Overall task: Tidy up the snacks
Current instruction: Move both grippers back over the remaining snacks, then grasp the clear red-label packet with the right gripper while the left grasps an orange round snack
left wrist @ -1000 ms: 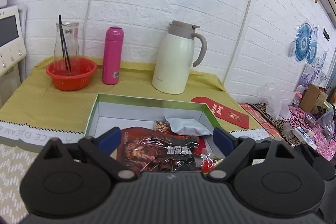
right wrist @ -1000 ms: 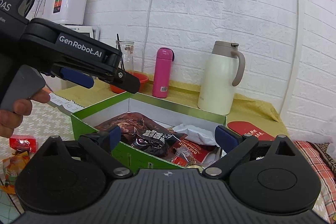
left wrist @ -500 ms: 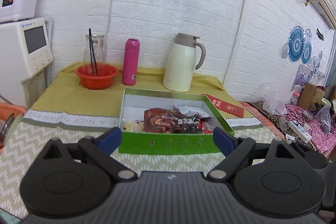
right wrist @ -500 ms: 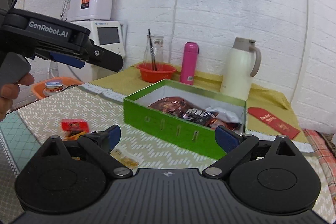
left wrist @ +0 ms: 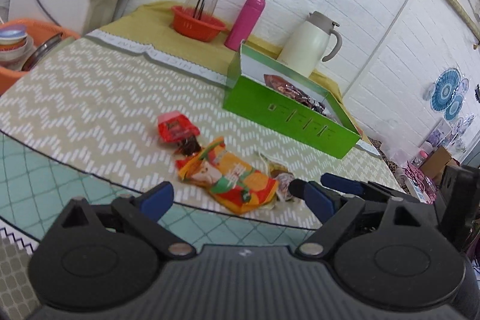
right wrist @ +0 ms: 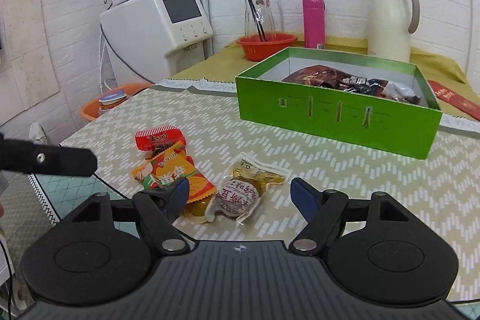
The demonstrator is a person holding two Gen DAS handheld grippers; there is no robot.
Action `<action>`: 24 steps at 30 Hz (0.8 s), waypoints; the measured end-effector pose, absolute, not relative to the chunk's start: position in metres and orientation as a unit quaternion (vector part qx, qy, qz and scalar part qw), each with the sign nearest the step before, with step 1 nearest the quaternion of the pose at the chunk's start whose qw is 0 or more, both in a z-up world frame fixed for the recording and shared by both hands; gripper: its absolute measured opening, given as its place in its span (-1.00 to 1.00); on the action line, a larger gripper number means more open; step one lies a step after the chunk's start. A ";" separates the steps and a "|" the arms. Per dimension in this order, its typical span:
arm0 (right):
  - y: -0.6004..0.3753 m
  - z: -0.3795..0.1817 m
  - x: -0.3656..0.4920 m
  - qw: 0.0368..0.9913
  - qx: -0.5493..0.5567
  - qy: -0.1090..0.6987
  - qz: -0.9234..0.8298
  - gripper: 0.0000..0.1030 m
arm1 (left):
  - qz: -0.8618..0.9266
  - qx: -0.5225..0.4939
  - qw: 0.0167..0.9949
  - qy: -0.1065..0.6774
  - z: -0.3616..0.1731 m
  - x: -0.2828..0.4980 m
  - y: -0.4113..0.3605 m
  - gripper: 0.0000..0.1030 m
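Observation:
A green box holds several snack packets on the patterned mat. Three loose snacks lie in front of it: a red packet, an orange packet and a clear yellow packet with a round brown snack. My left gripper is open and empty just above the orange packet. My right gripper is open and empty, its fingers either side of the clear packet. The right gripper's fingers also show in the left wrist view.
At the back stand a white thermos jug, a pink bottle, a red bowl with a glass carafe and a white water dispenser. An orange basin sits off the table's left. A red envelope lies beside the box.
Both grippers have drawn back from the box and dropped low over the three loose snacks at the front of the mat. Both stay open and empty.

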State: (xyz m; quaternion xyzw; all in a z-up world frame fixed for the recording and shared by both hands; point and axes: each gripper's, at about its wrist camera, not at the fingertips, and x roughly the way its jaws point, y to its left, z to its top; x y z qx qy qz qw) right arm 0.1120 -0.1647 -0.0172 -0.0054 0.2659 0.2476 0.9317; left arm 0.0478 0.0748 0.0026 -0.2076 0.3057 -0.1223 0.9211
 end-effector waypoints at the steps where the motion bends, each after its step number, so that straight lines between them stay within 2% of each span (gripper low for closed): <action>1: -0.161 -0.021 0.115 0.931 -0.003 0.270 0.247 1.00 | -0.122 -0.207 0.920 0.309 0.000 0.047 0.075 0.70; 2: -0.158 -0.025 0.119 0.929 0.000 0.277 0.247 1.00 | -0.123 -0.205 0.920 0.312 -0.002 0.046 0.075 0.70; 3: -0.157 -0.029 0.121 0.927 -0.001 0.283 0.247 0.61 | -0.126 -0.202 0.919 0.314 -0.003 0.046 0.074 0.70; 4: -0.157 -0.032 0.121 0.925 -0.004 0.290 0.246 0.31 | -0.131 -0.201 0.918 0.317 -0.005 0.046 0.074 0.70; 6: -0.167 -0.032 0.117 0.923 -0.001 0.291 0.253 0.19 | -0.145 -0.200 0.915 0.320 -0.007 0.047 0.072 0.70; 13: -0.205 -0.030 0.074 0.930 -0.061 0.282 0.229 0.19 | -0.210 -0.181 0.902 0.330 -0.013 0.054 0.041 0.68; 18: -0.231 -0.032 0.060 0.937 -0.033 0.284 0.203 0.21 | -0.233 -0.150 0.896 0.346 -0.022 0.067 0.008 0.59; 20: -0.234 -0.033 0.058 0.938 -0.024 0.282 0.202 0.22 | -0.200 -0.127 0.906 0.350 -0.027 0.078 -0.001 0.47; 24: -0.234 -0.036 0.058 0.939 -0.020 0.276 0.203 0.25 | -0.169 -0.117 0.914 0.349 -0.034 0.095 -0.006 0.45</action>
